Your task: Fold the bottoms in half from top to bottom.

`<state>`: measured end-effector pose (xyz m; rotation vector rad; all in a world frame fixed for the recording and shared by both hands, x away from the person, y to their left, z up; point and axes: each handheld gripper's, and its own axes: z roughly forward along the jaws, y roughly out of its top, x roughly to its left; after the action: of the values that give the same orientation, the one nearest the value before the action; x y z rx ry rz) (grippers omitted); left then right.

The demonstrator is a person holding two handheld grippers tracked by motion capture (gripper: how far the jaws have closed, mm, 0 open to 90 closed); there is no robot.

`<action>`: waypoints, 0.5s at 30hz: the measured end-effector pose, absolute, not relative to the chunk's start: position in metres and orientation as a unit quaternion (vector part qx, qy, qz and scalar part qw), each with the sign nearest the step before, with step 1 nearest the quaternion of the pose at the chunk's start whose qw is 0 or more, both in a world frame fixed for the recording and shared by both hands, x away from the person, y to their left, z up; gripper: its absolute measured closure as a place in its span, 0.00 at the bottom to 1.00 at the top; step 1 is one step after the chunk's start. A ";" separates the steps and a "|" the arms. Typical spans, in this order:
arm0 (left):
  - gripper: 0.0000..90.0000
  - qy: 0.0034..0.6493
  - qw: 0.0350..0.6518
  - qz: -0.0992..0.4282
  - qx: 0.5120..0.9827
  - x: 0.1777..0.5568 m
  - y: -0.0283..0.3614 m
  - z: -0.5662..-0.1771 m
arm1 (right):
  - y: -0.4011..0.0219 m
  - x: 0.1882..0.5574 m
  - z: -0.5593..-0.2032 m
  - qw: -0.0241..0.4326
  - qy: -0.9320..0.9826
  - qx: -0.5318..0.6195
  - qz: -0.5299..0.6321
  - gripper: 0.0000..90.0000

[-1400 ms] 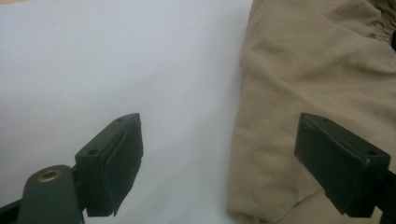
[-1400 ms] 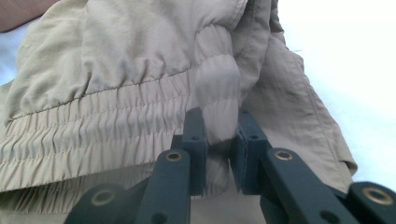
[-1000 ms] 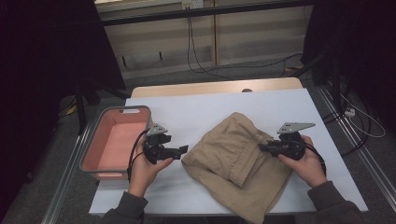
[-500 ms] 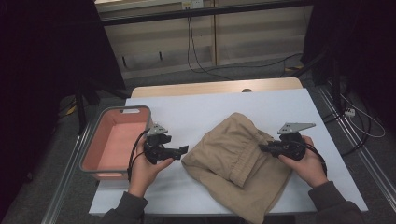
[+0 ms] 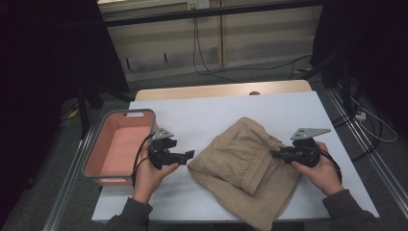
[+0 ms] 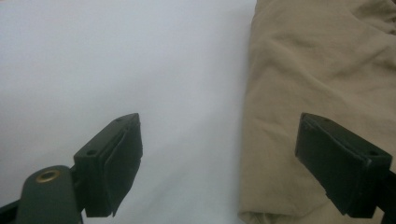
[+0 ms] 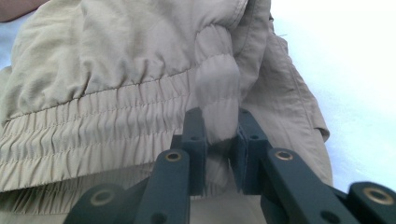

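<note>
On the white tabletop (image 5: 211, 115): crumpled tan fabric shorts (image 5: 240, 163), soft, floppy | my right gripper (image 7: 218, 154) fingers pinch the elastic waistband | left gripper (image 6: 219, 163) fingers open beside it, I'd grab hem

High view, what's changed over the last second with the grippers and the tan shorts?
Nothing visibly changed. The right gripper stays shut on the elastic waistband of the tan shorts, the left gripper stays open beside the shorts' edge, and the pink bin sits where it was on the table.
</note>
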<state>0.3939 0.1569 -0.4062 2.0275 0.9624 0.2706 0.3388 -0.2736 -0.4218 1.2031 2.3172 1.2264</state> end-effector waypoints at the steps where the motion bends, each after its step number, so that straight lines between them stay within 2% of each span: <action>1: 0.17 0.385 0.426 0.108 0.811 0.394 0.157 -0.406 | -0.274 0.338 -0.422 0.128 0.797 0.414 0.421 0.86; 15: 0.17 0.382 0.424 0.109 0.814 0.394 0.157 -0.406 | -0.279 0.334 -0.422 0.126 0.797 0.413 0.423 0.86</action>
<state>0.3942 0.1571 -0.4060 2.0364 0.9545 0.2734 0.3344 -0.2791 -0.4224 1.2031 2.3199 1.2306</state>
